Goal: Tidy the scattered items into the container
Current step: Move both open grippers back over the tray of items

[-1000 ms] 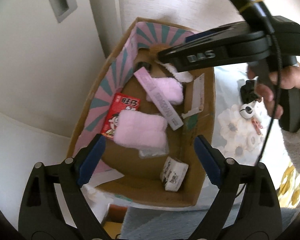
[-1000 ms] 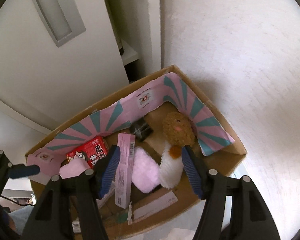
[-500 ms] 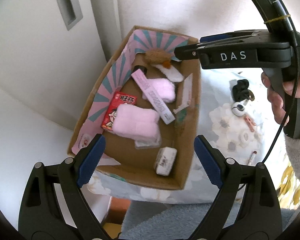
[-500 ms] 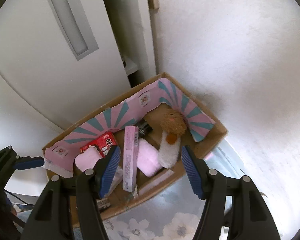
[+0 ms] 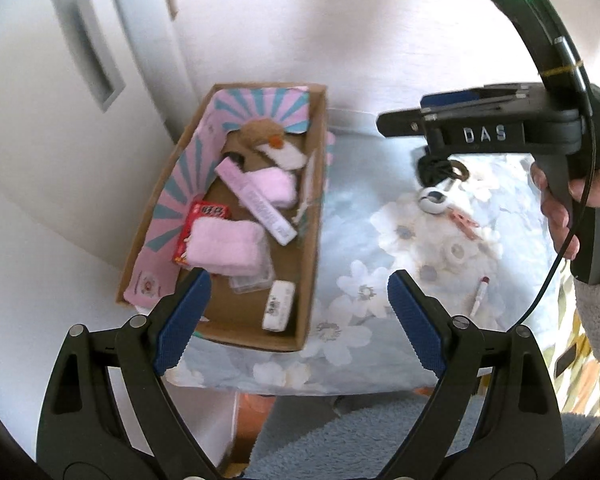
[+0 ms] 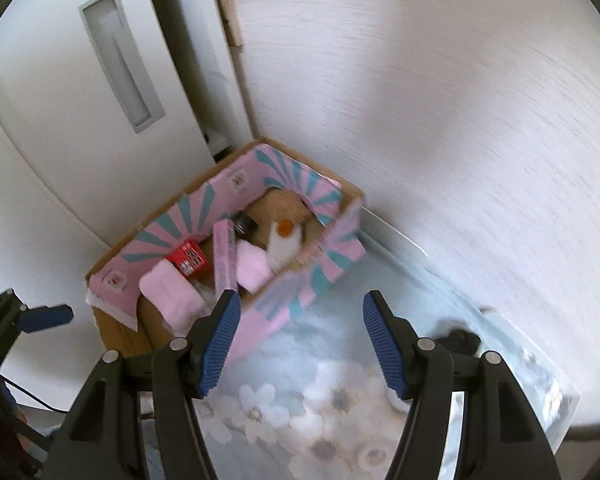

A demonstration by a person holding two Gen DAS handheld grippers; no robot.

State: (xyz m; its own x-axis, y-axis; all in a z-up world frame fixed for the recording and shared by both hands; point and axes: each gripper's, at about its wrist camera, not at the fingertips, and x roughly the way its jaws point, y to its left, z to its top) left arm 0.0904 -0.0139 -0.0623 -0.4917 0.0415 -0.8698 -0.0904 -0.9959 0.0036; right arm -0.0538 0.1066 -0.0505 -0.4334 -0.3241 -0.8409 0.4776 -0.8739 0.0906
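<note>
Holding both grippers above the floral cloth [image 5: 356, 240], you have nothing in either one. Your left gripper [image 5: 298, 322] has its blue pads spread wide, with only the near end of the box [image 5: 306, 264] and bare cloth showing between them. Your right gripper [image 6: 298, 340] stands with its jaws parted too, less widely, empty over the cloth just past the box's [image 6: 284, 304] near wall.

In the left wrist view the box lies at about 10 o'clock from your left gripper, against the white wall. Inside it you can see a plush toy [image 5: 266, 138] at the far end, a long pink carton [image 5: 256, 202], two pink fluffy cloths [image 5: 224, 246], a red packet [image 5: 208, 214], a clear case [image 5: 252, 280] and a small white pack [image 5: 278, 306] at the near end.

Items left out on the cloth sit at about 1 to 2 o'clock from your left gripper: a black hair tie [image 5: 434, 168] under your right gripper's [image 5: 400, 120] nose, a round white-and-dark piece [image 5: 432, 202] just beside it, a pink clip [image 5: 466, 222] near that, a small white roll [image 5: 456, 252], and a pen-like stick [image 5: 480, 294] with a red tip nearest you.

In the right wrist view the hair tie [image 6: 462, 338] appears blurred at about 3 o'clock, just beyond the right finger [image 6: 380, 338]. Your hand [image 5: 560, 208] wraps the right gripper's handle.
</note>
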